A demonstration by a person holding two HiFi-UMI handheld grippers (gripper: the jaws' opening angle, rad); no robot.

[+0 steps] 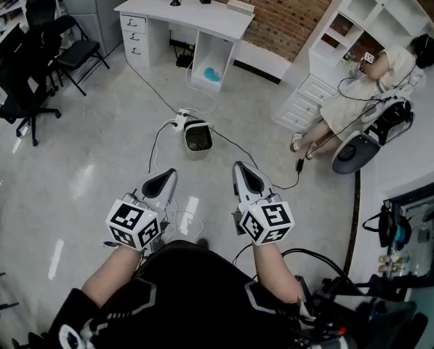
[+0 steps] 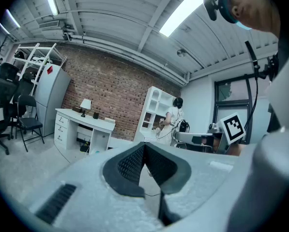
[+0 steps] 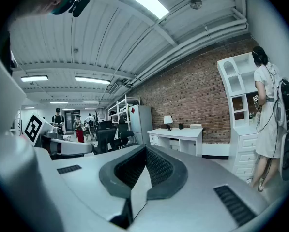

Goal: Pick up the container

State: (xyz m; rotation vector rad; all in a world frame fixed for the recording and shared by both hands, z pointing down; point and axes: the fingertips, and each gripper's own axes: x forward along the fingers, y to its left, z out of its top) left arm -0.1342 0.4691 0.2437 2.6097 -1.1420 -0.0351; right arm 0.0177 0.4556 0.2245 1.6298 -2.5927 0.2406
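In the head view a small white container point(image 1: 197, 137) with a dark inside stands on the pale floor, well ahead of both grippers. My left gripper point(image 1: 171, 171) and right gripper point(image 1: 238, 166) are held side by side above the floor, short of the container, both pointing toward it. Each one is shut with nothing between its jaws. In the left gripper view the left gripper point(image 2: 144, 144) has its dark pads pressed together, and the right gripper point(image 3: 145, 149) looks the same in its own view. The container is not visible in either gripper view.
Black cables point(image 1: 157, 135) and a white power strip point(image 1: 182, 113) lie on the floor around the container. A white desk point(image 1: 187, 11) stands against the brick wall, black office chairs point(image 1: 24, 71) at the left, white shelving point(image 1: 362, 13) with a person point(image 1: 362, 86) at the right.
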